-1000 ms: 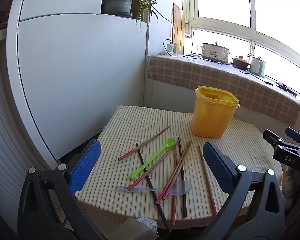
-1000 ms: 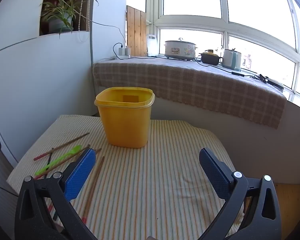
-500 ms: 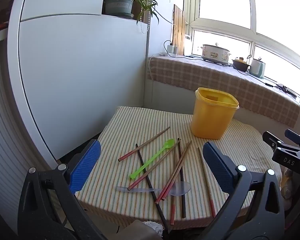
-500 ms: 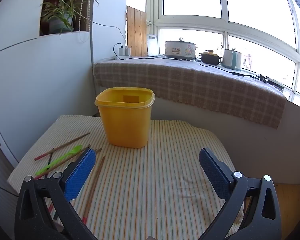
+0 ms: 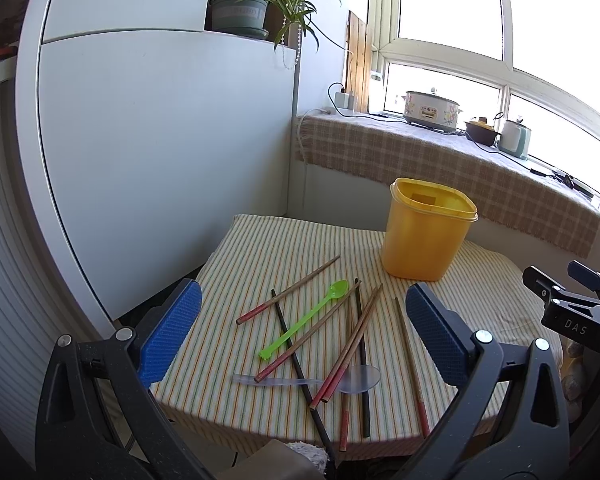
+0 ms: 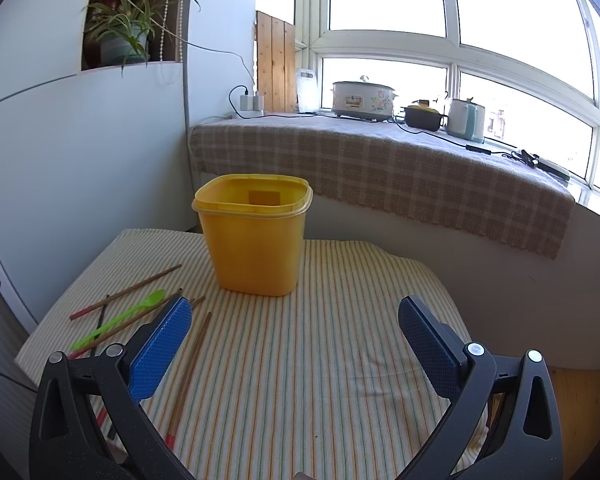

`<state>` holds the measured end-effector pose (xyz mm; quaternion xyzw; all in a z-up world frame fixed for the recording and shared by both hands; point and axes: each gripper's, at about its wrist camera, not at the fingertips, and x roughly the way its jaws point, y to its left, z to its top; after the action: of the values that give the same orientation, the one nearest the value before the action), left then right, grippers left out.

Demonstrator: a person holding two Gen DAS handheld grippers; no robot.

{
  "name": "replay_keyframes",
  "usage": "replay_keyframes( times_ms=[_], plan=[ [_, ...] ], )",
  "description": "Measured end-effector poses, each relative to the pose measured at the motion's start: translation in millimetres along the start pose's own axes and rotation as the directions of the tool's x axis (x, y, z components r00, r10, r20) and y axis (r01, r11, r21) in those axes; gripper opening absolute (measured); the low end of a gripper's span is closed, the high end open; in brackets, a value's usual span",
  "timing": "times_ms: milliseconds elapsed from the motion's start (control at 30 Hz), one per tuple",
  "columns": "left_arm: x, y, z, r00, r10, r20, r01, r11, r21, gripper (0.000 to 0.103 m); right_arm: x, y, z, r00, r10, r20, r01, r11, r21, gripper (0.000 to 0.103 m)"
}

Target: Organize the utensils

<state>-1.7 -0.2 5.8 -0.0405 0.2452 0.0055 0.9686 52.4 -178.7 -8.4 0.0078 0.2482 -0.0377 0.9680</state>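
Gaping wide, both grippers (image 5: 302, 314) (image 6: 294, 326) empty

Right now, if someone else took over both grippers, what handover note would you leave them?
Left gripper: open, holding nothing, hovering over the near edge of the table above the utensils.
Right gripper: open, holding nothing, facing the yellow bin.
Things: the bin stands upright at the far side of the striped cloth and looks empty. The chopsticks lie scattered and crossing each other, with the green spoon among them and the clear spoon under some near the front edge.
Done: nothing is in the bin.
Left: pick up every chopstick and both spoons, presumably into the bin.
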Motion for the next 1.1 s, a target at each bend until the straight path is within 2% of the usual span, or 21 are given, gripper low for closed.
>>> replay_keyframes(
  times_ms=[1100],
  plan=[
    [-2.4,-2.3,4.1,1.000,-0.002,0.004,0.002,1.000,-0.005,0.103,-2.2,1.3,0.0,1.000,0.007,-0.002,-0.007,1.000,-0.001,0.102]
  ],
)
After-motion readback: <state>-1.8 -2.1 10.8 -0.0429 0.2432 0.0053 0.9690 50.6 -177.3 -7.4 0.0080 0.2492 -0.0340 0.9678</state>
